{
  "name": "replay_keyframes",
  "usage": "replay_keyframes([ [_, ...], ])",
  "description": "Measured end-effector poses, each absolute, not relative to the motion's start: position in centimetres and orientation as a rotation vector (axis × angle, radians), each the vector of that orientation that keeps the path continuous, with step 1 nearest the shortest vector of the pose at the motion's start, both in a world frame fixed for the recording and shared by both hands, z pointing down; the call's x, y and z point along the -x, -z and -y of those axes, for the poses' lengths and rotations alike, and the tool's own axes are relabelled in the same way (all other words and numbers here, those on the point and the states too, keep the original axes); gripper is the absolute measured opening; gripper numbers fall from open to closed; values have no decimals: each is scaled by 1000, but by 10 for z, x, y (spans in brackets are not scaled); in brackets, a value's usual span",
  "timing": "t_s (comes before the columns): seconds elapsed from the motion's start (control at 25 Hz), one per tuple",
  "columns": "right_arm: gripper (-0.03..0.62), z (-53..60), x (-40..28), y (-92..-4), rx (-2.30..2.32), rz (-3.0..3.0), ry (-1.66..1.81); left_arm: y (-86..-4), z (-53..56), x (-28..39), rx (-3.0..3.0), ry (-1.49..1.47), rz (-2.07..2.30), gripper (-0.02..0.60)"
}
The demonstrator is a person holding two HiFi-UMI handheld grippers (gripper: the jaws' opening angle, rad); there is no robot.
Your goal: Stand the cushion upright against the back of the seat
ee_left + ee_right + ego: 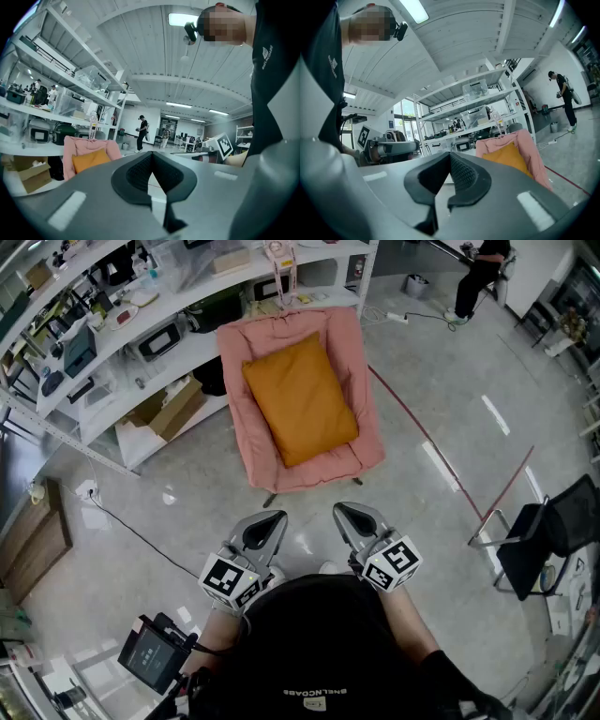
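Observation:
An orange cushion lies skewed on a pink padded chair that stands on the floor ahead of me. Both grippers are held close to my body, well short of the chair and touching nothing. My left gripper is shut and empty, its black pads meeting. My right gripper is shut and empty too. In the left gripper view the left gripper has the cushion and chair far off at the left. In the right gripper view the right gripper has the cushion and chair at the right.
White shelving with appliances runs behind the chair, with cardboard boxes under it. A red line crosses the floor to the right. A black folding chair stands at the right. A person is far back. A cable trails at the left.

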State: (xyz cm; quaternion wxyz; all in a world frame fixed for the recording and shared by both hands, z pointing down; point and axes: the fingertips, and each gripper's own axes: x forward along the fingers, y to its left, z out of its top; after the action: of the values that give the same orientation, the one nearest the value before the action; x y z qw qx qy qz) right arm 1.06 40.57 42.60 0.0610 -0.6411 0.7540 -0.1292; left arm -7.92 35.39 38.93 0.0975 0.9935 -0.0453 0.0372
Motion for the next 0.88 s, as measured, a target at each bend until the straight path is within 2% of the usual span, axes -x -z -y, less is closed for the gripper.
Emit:
replay_keyframes([
  [0.56, 2, -380, 27, -429, 1977, -2285, 413, -398, -328, 120, -2889, -74, 115, 20],
  [0.88, 3, -360, 42, -433, 2034, -2214, 417, -409, -296, 165, -2885, -43, 142, 20],
])
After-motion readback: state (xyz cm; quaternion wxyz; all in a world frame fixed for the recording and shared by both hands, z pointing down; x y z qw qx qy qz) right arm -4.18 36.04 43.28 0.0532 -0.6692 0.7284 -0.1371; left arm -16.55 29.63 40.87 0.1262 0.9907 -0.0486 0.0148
